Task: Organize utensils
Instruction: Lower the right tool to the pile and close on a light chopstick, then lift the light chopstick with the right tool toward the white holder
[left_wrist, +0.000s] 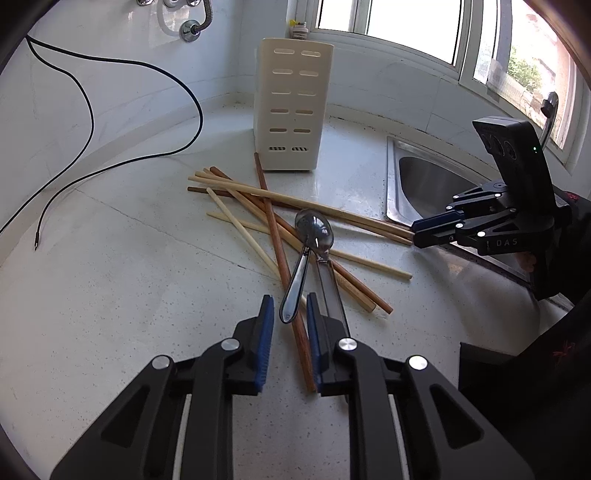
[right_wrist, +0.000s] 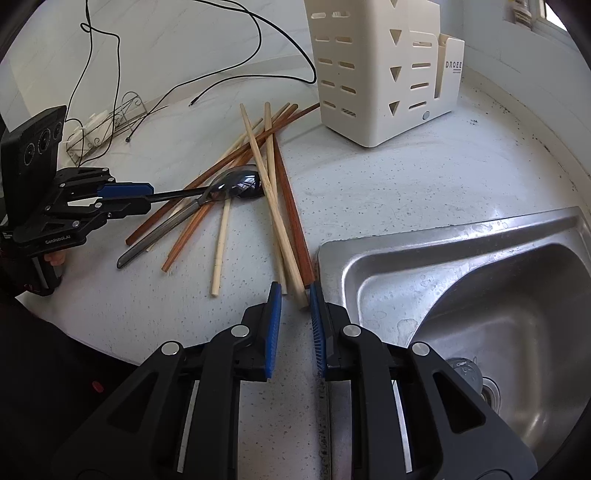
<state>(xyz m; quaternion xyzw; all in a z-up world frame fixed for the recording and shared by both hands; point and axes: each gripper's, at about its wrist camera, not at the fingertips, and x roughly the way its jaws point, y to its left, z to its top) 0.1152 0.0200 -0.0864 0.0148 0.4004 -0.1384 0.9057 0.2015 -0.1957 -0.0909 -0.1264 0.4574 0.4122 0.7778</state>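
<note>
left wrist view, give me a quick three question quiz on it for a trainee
1. True or false: the spoons lie in the sink.
2. Which gripper straddles the handle of one of them?
3. The utensil holder is: A) upright on the counter; B) tipped on its side; C) in the sink.

Key: 1 false, they lie on the counter; 2 the left gripper; 3 A.

Left hand-held gripper (left_wrist: 290, 306) narrowly parted, right hand-held gripper (right_wrist: 295, 295) likewise, both angled downward
</note>
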